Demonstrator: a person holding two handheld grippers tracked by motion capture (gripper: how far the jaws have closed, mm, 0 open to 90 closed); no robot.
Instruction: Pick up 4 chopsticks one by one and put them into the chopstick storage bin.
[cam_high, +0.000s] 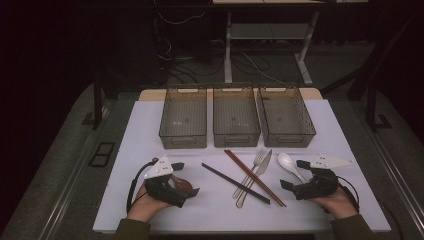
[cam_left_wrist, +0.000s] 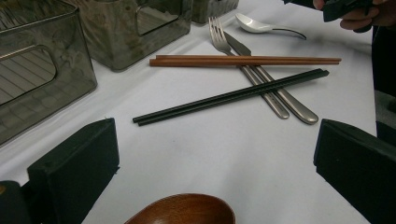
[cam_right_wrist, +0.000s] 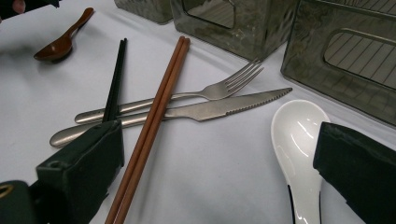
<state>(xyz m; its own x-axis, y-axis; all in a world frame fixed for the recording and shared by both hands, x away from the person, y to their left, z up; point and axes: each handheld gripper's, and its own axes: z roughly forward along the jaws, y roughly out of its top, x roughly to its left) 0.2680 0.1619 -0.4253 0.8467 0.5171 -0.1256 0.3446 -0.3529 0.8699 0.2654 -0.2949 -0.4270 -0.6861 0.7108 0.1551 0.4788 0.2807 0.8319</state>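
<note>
One camera overhead, one low on each gripper.

The high view looks forward and down over the whole table. Each gripper view sits close to the surface, facing inward across it; both share the brown chopsticks, fork and knife with the high view.

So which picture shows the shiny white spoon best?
The right gripper view: the glossy white ceramic spoon lies close up, bowl facing up, between the open jaws of the right gripper. The left gripper view shows it small and far off. The high view shows it whole but tiny, beside that gripper.
</note>
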